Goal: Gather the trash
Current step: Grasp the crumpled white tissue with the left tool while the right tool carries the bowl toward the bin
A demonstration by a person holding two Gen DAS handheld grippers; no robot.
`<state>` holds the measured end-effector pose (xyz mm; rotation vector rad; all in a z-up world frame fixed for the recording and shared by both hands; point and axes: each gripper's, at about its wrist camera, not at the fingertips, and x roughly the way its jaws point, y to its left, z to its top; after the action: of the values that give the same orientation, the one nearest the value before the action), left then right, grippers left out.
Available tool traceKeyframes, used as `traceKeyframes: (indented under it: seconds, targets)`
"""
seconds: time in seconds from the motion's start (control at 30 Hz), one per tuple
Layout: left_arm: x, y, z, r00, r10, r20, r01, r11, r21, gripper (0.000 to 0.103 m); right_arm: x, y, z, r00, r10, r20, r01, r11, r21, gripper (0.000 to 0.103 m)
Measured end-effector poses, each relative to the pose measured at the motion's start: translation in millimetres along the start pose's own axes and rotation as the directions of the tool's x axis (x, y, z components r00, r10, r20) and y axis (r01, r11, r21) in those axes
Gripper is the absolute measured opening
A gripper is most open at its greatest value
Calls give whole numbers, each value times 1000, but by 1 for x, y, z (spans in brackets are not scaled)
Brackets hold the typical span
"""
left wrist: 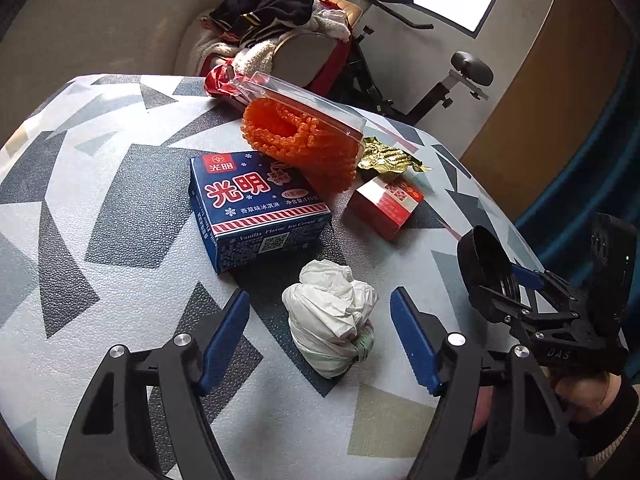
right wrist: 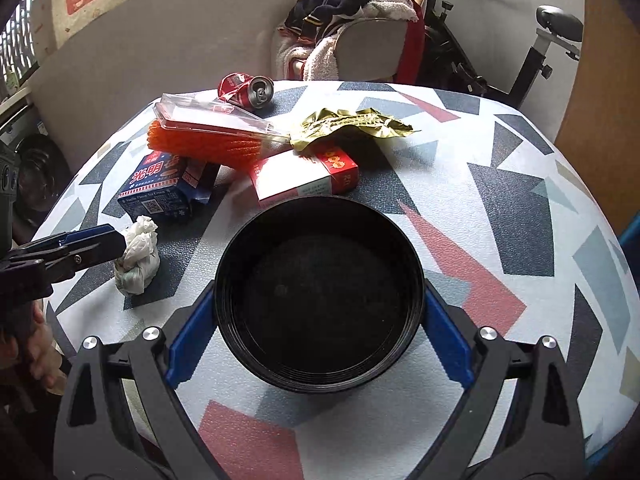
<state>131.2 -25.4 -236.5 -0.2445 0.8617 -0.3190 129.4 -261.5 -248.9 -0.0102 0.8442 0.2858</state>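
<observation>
On pebbled, geometric-patterned bench: crumpled white tissue wad between left tool fingers, apart; right tool clamped on round black plastic bowl.

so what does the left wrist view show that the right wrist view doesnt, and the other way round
Only the left wrist view shows the left gripper open around the crumpled white tissue without touching it.

Only the right wrist view shows the crushed red can's open top and the black bowl's empty inside.

Both show the blue ice cream box, orange net under the clear tray, gold wrapper, red box and the right gripper holding the bowl.
</observation>
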Motion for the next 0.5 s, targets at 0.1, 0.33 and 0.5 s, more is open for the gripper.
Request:
traceKeyframes:
  seconds: [0.1, 0.33, 0.5]
  targets:
    - [16, -4, 1, 999, 18, -42, -17, 999, 29, 60, -8, -4, -7, 1000, -10, 19, 10, 1000, 18, 93]
    - [15, -10, -1, 999, 24, -41, -21, 997, 69, 45, -23, -8, -13, 999, -3, 43, 0, 999, 54, 93]
    - [-10, -11, -8, 999, 25, -22, -23, 997, 72, 44, -33, -1, -13, 998, 1, 55, -3, 999, 47, 93]
